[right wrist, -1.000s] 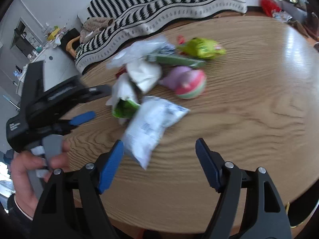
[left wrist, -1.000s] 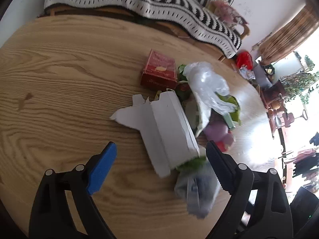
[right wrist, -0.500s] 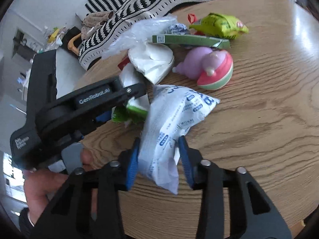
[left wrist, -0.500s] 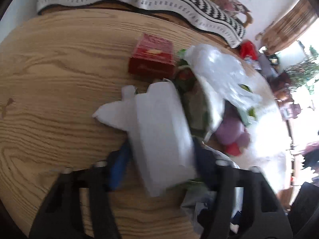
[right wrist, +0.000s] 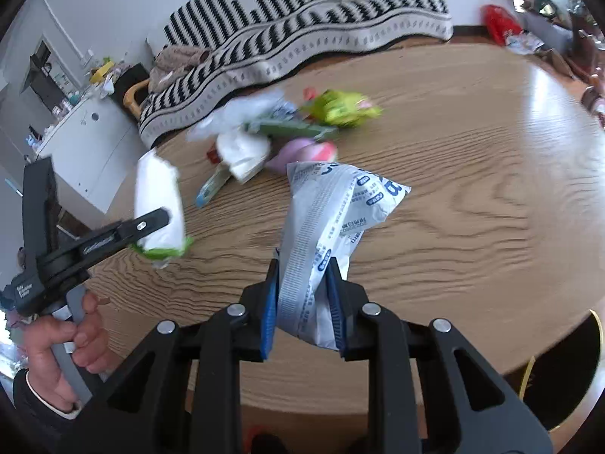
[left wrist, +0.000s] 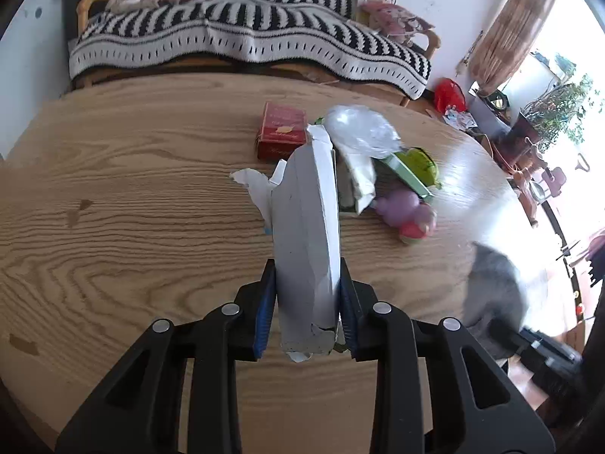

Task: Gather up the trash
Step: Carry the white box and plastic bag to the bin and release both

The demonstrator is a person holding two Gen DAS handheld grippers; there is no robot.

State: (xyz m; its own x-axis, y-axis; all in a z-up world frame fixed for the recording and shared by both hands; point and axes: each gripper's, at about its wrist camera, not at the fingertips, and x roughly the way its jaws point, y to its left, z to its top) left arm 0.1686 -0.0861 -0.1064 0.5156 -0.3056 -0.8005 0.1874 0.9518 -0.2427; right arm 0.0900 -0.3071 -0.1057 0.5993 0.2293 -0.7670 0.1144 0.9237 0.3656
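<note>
Between my left gripper's (left wrist: pixel 305 310) jaws, a torn carton (left wrist: pixel 306 234); my right gripper (right wrist: pixel 302 306) pinches a pouch (right wrist: pixel 332 219), both just clamped — either could slip from its thin bite.

Your trash pile (left wrist: pixel 378 166) sits mid-worktop (left wrist: pixel 132 227), box (left wrist: pixel 281 134) on its left, toy (left wrist: pixel 408 215) nearest you, sofa (left wrist: pixel 245 45) behind.

My white carton (left wrist: pixel 306 234) and blue-printed pouch (right wrist: pixel 332 219) are both pinched up off the bench (left wrist: pixel 132 208); remaining wrappers (right wrist: pixel 287 132) sit piled.
</note>
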